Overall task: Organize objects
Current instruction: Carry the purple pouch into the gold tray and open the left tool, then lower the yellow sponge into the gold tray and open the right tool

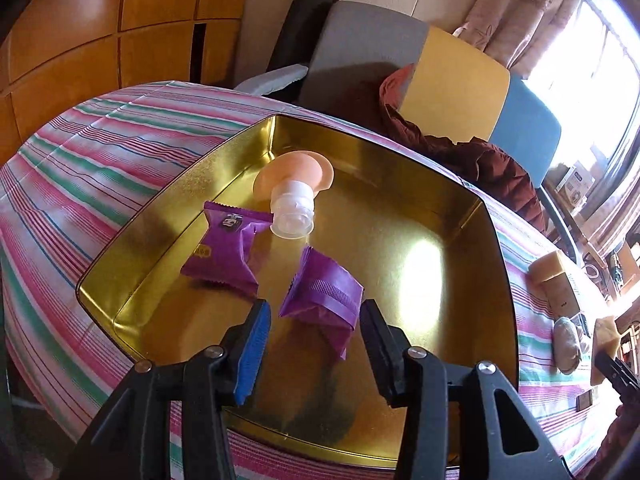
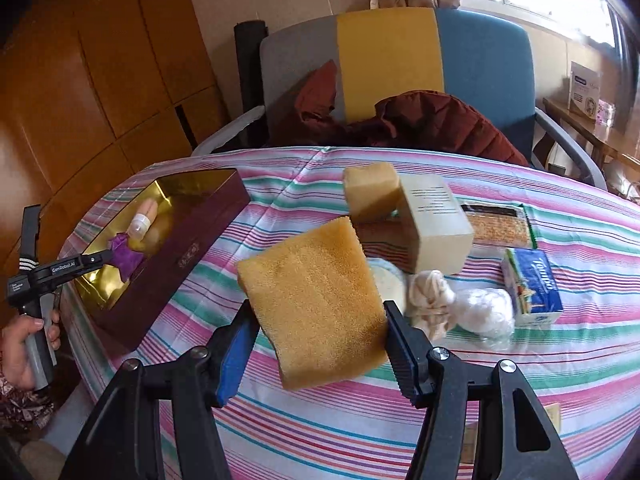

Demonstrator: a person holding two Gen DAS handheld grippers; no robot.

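The right tool (image 2: 318,344) is clamped on a yellow-brown rectangular sponge (image 2: 316,304), held clear above the striped pink, green and white cloth (image 2: 304,432) covering the bench. The left tool (image 1: 316,322) stands apart, its pads either side of a purple foil packet (image 1: 322,294) without pressing it, inside a gold-lined rectangular tin (image 1: 424,208). A second purple packet (image 1: 226,248) and a peach-and-clear plastic stopper (image 1: 290,194) lie there too. Beyond the bench stands a grey, yellow and blue chair (image 2: 484,68) with a dark red jacket (image 2: 436,120), before orange wooden panels (image 2: 92,68).
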